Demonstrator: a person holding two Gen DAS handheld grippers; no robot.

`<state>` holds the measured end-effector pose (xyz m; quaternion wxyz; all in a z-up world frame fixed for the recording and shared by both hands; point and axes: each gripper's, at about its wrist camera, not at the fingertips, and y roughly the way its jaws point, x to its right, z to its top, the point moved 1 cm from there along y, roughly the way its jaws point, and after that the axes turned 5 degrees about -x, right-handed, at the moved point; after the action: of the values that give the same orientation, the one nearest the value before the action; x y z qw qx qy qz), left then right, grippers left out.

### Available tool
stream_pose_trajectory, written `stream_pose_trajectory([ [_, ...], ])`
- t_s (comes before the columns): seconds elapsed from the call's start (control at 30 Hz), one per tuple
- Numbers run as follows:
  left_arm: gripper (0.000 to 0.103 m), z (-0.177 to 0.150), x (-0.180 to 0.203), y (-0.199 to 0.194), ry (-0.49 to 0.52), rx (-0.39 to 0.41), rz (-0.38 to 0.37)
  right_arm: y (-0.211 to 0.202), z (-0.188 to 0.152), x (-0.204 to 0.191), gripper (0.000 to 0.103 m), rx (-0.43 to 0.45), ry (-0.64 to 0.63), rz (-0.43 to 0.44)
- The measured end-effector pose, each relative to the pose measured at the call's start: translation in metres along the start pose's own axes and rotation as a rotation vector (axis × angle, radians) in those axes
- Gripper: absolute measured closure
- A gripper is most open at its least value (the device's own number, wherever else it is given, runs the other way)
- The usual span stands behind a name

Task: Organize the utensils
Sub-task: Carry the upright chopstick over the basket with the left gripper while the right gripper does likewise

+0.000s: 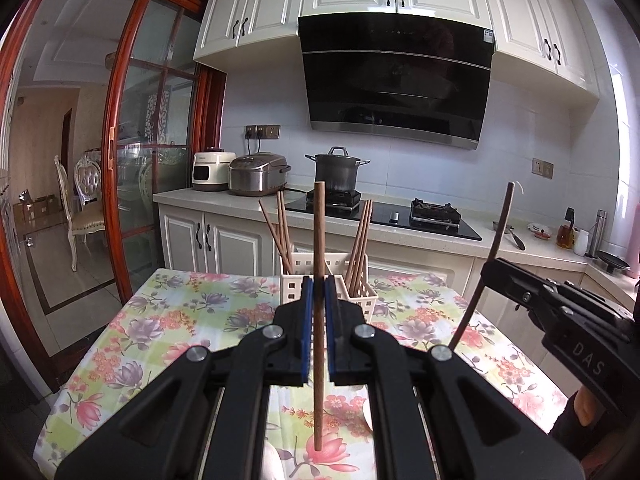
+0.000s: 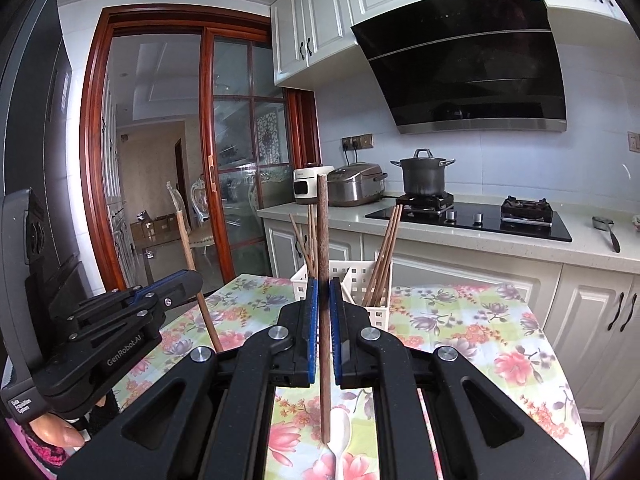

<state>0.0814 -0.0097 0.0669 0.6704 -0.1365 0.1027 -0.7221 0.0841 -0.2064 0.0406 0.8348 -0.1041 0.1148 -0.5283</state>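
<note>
- Two chopsticks are up in the air, one per tool: the left tool (image 1: 317, 312) is clenched on the left chopstick (image 1: 319, 240), the right tool (image 2: 325, 320) clenched on the right chopstick (image 2: 324, 240).
- Each stick stands close to upright between the blue pads (image 1: 307, 320), pinched near its middle, with its lower end hanging free above the floral worktop (image 1: 192, 320).
- Just ahead sits the white slotted caddy (image 1: 292, 288), with more chopsticks (image 1: 362, 240) already leaning in two of its compartments.
- Judging by look, these are light, thin, stiff wooden rods: no weight to fight, but easy to pivot in a narrow pinch.
- The smooth round shaft looks a touch slippery, so a hold near the middle seems sensible; it keeps either end from swinging.
- Not fragile as such, though a slim stick could snap if levered against the caddy wall.
- A pale spoon (image 2: 340, 432) lies on the cloth below the right tool, apparently yet to be sorted.
- The caddy itself looks light enough that a careless poke might shove it.
</note>
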Motion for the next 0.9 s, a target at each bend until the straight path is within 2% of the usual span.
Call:
stream_pose_trajectory([
  [0.5, 0.097, 0.031, 0.002, 0.024, 0.041, 0.019, 0.015, 0.022, 0.031, 0.015, 0.096, 0.019, -0.022, -0.027],
  [0.9, 0.097, 0.072, 0.012, 0.061, 0.074, 0.037, 0.03, 0.065, 0.069, 0.028, 0.096, 0.036, -0.026, -0.047],
])
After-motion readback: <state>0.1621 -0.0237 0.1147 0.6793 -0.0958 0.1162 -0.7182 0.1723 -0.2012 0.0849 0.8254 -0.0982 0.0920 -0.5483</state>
